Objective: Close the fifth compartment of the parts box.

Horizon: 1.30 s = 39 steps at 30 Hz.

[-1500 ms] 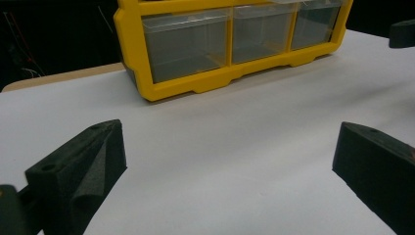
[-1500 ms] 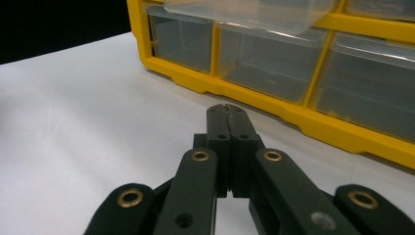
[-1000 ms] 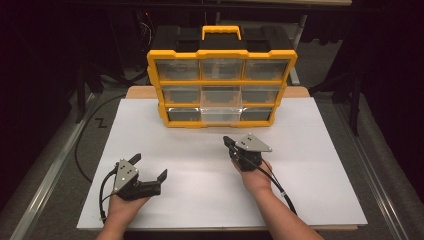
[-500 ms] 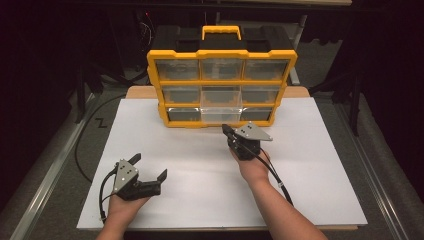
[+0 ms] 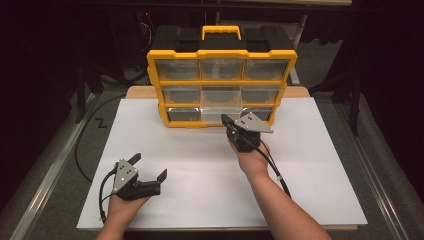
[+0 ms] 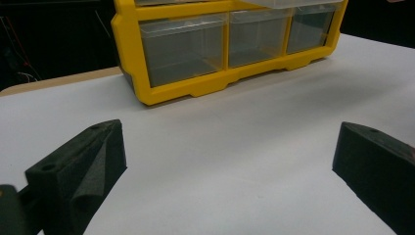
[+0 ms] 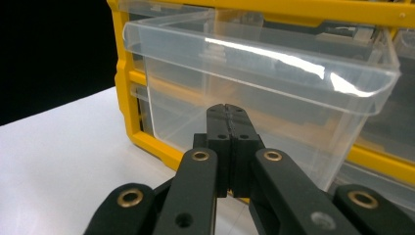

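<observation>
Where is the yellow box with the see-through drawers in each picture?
High view: the box stands at the top middle, at the far edge of the white sheet.
Left gripper view: its bottom row of drawers runs along the top, beyond the open jaws.
Right gripper view: it stands close up, one clear drawer pulled out just past the shut jaws.
Shared landmark: the yellow frame on the white sheet.

I see a white sheet [image 5: 210,170] covering the wooden table [image 5: 134,92], with the yellow drawer organizer [image 5: 220,82] standing on it at twelve o'clock, toward the far edge.
</observation>
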Each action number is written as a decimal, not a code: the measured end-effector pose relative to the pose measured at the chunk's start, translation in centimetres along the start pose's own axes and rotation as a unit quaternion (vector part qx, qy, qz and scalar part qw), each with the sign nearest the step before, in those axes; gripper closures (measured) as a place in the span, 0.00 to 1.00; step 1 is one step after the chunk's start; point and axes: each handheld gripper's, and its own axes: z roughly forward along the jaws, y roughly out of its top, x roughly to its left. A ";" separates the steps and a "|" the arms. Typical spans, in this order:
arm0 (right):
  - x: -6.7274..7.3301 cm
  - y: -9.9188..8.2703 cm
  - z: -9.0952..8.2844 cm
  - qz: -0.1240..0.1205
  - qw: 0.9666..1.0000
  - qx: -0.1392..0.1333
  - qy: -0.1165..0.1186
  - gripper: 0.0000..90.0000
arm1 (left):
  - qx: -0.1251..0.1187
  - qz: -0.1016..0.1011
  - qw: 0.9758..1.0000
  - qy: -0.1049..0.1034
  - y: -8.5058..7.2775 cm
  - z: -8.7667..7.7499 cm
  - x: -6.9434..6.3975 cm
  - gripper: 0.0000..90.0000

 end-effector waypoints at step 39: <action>0.0 1.9 1.2 -0.012 1.000 -0.004 -0.021 1.00 | -0.004 -0.007 1.000 -0.005 0.0 -0.1 0.0 0.00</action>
